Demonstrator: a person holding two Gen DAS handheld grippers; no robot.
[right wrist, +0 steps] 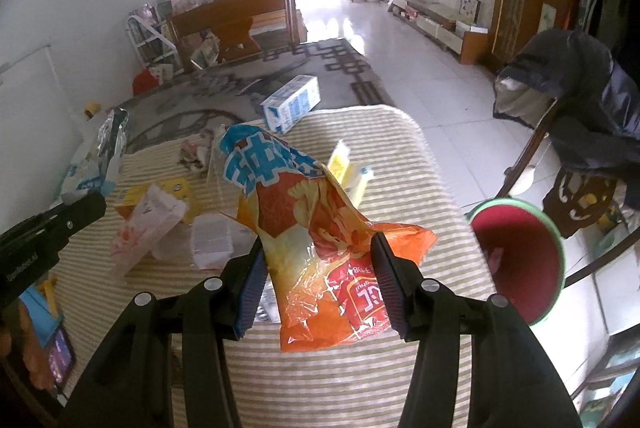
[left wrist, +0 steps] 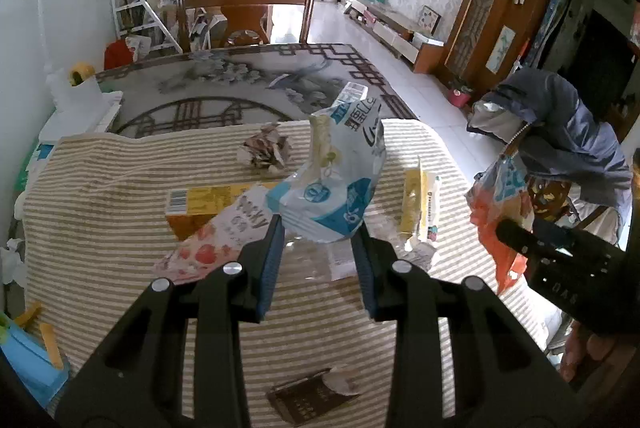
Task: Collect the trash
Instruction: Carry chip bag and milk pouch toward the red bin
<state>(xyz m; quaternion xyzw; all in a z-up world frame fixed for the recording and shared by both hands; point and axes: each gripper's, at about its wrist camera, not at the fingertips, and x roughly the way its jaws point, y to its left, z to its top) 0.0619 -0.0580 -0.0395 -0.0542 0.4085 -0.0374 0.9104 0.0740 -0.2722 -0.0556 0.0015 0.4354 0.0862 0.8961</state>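
- The left gripper [left wrist: 318, 228] has its jaws partly closed and pinching the bottom edge of a blue and white bag [left wrist: 336, 184], which stands up off the striped cloth [left wrist: 100, 228].
- The right gripper [right wrist: 316, 252] is also partly closed, clamped on the crumpled middle of an orange snack bag [right wrist: 320, 248] held above the same cloth.
- The red bin [right wrist: 520, 260] sits off the right edge of the cloth, low beside it and tilted so its mouth faces the right gripper; it looks like the place for both bags.
- More litter is left on the cloth: a crumpled paper ball [left wrist: 264, 152] towards its far edge, a yellow box [left wrist: 212, 204] and a pink wrapper [left wrist: 216, 240] near its middle, a yellow packet [left wrist: 416, 204] towards its right edge and a brown scrap [left wrist: 308, 400] at its near edge. A milk carton [right wrist: 292, 104] lies on the rug just beyond the cloth.
- To do this step well, keep both pinches firm, since thin film can slip out.
- Carry the orange bag right over the bin's mouth before letting go; it is light and may drift or catch the rim.
- Bring the left bag across afterwards, so the two tools do not crowd each other above the bin.
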